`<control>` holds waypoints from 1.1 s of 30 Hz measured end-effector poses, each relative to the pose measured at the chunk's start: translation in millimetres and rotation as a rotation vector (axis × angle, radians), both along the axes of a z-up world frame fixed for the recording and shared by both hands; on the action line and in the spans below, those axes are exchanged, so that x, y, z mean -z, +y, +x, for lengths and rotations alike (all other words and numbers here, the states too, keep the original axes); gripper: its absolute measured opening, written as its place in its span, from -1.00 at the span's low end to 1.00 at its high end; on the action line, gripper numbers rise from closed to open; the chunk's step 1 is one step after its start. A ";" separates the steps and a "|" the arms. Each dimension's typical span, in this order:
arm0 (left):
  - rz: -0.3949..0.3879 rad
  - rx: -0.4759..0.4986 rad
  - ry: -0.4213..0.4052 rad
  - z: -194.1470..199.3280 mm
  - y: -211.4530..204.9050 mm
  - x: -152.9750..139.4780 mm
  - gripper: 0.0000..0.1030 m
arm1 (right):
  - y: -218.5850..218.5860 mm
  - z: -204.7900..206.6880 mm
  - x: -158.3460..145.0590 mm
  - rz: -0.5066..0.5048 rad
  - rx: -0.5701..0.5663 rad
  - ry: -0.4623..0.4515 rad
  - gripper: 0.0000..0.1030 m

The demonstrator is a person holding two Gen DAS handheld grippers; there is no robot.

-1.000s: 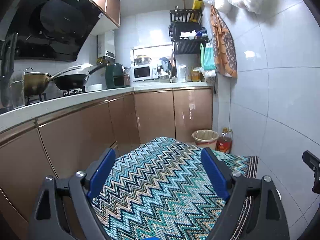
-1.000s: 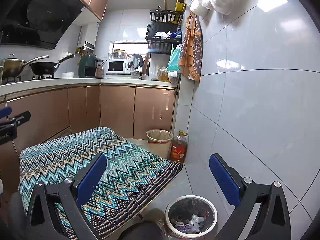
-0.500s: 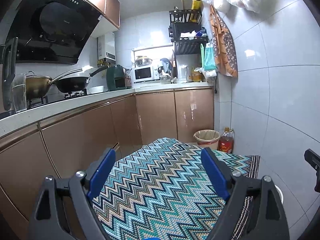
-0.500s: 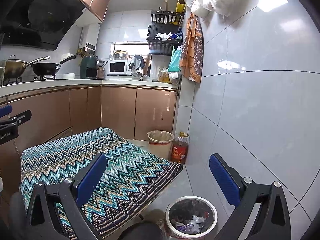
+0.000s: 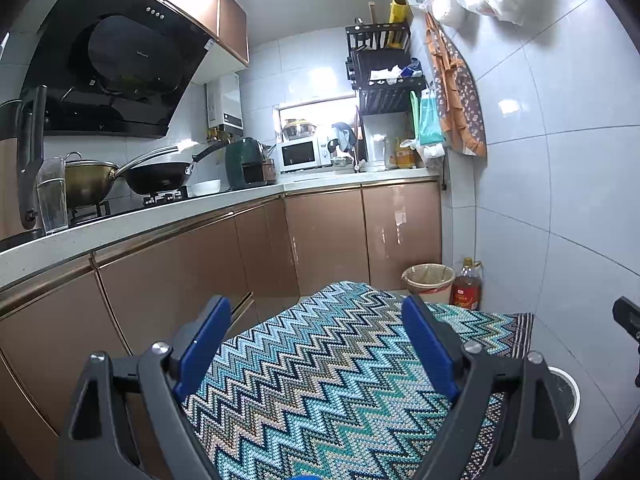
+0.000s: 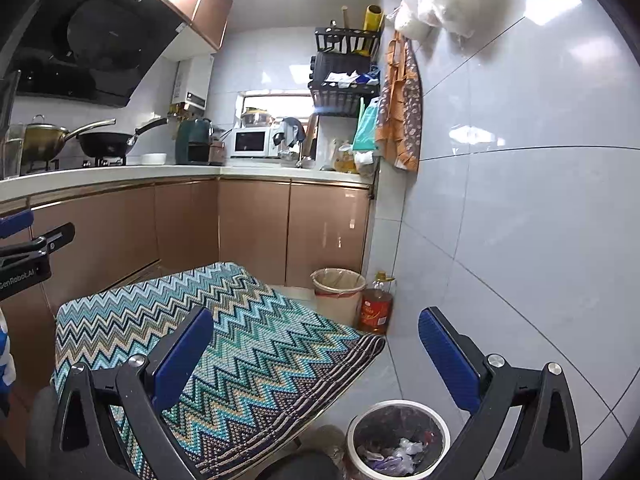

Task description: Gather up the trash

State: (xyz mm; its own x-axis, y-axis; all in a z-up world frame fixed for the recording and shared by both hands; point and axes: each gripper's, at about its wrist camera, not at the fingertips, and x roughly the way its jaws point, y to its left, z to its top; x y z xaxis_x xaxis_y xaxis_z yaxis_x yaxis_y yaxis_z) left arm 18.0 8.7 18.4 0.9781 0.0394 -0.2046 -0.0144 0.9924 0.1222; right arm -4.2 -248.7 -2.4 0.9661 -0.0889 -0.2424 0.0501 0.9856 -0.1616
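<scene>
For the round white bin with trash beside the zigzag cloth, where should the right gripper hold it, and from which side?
Grip the white rim of the bin, probably from above. It stands upright on the floor with its mouth open upward, and the thin rim suits the open right gripper, one finger inside and one outside. The wall-side rim looks freer; the zigzag cloth hangs close on the other side.

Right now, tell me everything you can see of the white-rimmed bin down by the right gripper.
The trash bin is round, with a white rim and dark inside, open-topped with no lid visible. It stands upright on the tiled floor beside the zigzag cloth's edge, below the open right gripper. Crumpled wrappers and plastic scraps lie inside, filling only the bottom. Nothing grips it.
</scene>
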 end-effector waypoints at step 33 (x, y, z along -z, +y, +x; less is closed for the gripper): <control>0.008 0.069 0.094 17.0 -5.1 17.3 0.69 | 3.1 9.4 10.3 -0.009 0.015 0.060 1.00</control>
State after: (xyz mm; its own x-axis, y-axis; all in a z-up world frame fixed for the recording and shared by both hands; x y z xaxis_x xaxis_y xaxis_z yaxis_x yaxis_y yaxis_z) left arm 35.0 3.6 1.2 0.9549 -0.0256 -0.2957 0.0659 0.9897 0.1273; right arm 5.1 -245.6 -12.7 0.9484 -0.1057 -0.2989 0.0547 0.9832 -0.1740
